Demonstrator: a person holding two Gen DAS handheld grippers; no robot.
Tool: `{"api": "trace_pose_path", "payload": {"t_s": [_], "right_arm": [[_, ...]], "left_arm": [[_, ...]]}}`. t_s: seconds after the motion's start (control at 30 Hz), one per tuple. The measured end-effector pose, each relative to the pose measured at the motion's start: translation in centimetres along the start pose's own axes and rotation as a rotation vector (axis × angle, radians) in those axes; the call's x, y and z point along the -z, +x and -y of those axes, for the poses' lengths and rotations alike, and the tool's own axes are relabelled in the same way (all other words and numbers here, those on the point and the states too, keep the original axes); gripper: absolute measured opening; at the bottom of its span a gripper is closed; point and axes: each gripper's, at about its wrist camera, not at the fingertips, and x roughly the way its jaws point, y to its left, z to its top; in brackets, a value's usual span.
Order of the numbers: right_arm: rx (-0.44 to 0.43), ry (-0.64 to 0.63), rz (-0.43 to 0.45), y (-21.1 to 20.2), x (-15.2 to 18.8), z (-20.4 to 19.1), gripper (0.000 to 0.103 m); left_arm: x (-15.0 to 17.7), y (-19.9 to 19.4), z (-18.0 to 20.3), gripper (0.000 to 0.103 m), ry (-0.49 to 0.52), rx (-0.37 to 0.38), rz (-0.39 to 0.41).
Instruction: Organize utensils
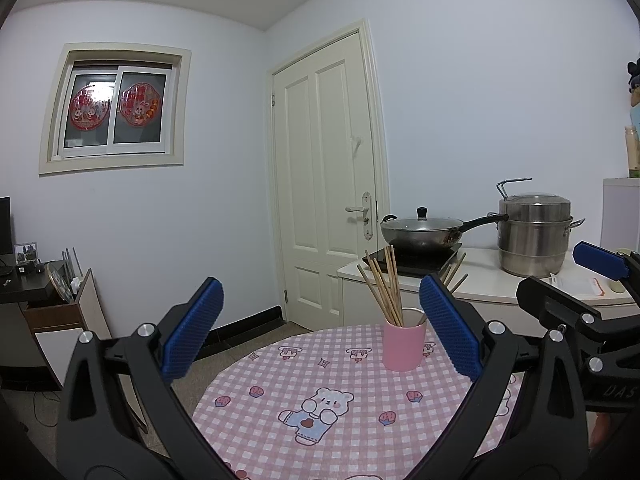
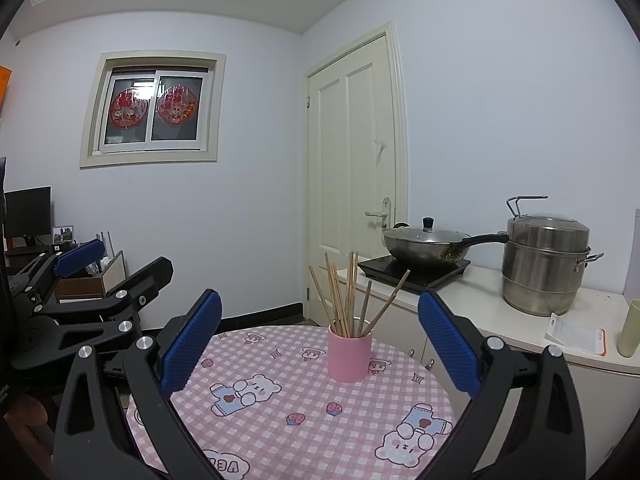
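Observation:
A pink cup (image 1: 403,346) (image 2: 349,353) stands upright on the far part of the round table, with several wooden chopsticks (image 1: 384,288) (image 2: 344,296) fanning out of it. My left gripper (image 1: 320,332) hovers open above the table, short of the cup, nothing between its blue pads. My right gripper (image 2: 320,332) is open too and empty, with the cup ahead between its fingers. Each gripper shows in the other's view: the right one (image 1: 600,276) at the right edge, the left one (image 2: 92,264) at the left.
The table (image 1: 340,420) (image 2: 312,420) wears a pink checked cloth with bear prints. Behind it a white counter (image 2: 520,320) carries a lidded wok (image 2: 428,244) on a cooktop, a steel steamer pot (image 2: 546,264), a phone (image 2: 576,334) and a green cup (image 2: 630,328). A closed door (image 2: 352,168) is beyond.

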Motion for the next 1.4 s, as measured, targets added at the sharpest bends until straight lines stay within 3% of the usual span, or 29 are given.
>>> {"api": "trace_pose_path", "payload": {"t_s": [1.4], "right_arm": [[-0.010, 0.003, -0.022, 1.3, 0.5, 0.3, 0.095]], "left_arm": [[1.0, 1.2, 0.1, 0.097, -0.007, -0.010, -0.016]]}}
